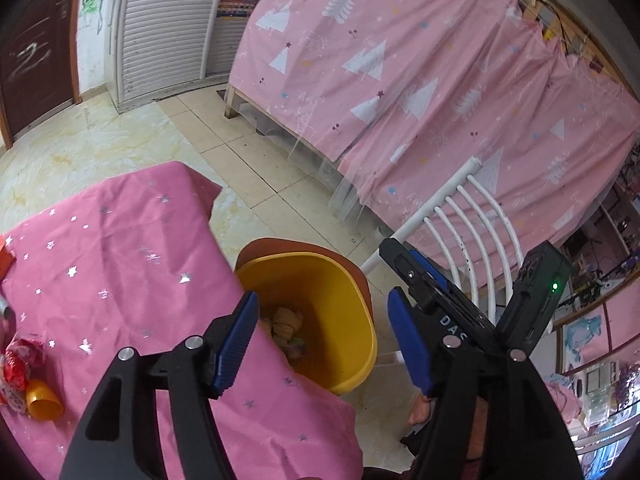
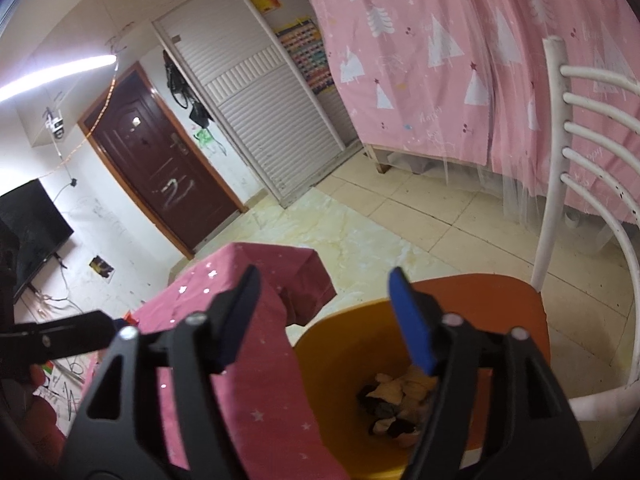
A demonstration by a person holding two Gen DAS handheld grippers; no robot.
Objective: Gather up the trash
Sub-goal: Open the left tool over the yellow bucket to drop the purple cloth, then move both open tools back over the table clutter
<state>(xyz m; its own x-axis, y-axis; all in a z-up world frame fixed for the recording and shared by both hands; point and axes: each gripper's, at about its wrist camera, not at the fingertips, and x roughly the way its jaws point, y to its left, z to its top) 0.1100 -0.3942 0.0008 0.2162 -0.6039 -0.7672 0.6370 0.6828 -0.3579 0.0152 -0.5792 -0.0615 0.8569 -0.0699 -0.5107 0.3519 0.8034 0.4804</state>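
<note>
- The left gripper (image 1: 324, 338) hangs over the yellow bin (image 1: 352, 304), its jaws spread apart with nothing between the blue pads.
- The right gripper (image 2: 324, 320) is also parted and empty above the same bin (image 2: 332, 364); it shows in the left wrist view (image 1: 404, 276) beside the bin.
- Crumpled trash (image 2: 394, 404) lies at the bin's bottom.
- The bin stands on an orange chair seat (image 2: 492, 300), touching the pink star-print tablecloth (image 1: 120, 248).
- A red wrapper (image 1: 14, 372) and a small orange cup (image 1: 42, 400) lie on the cloth.
</note>
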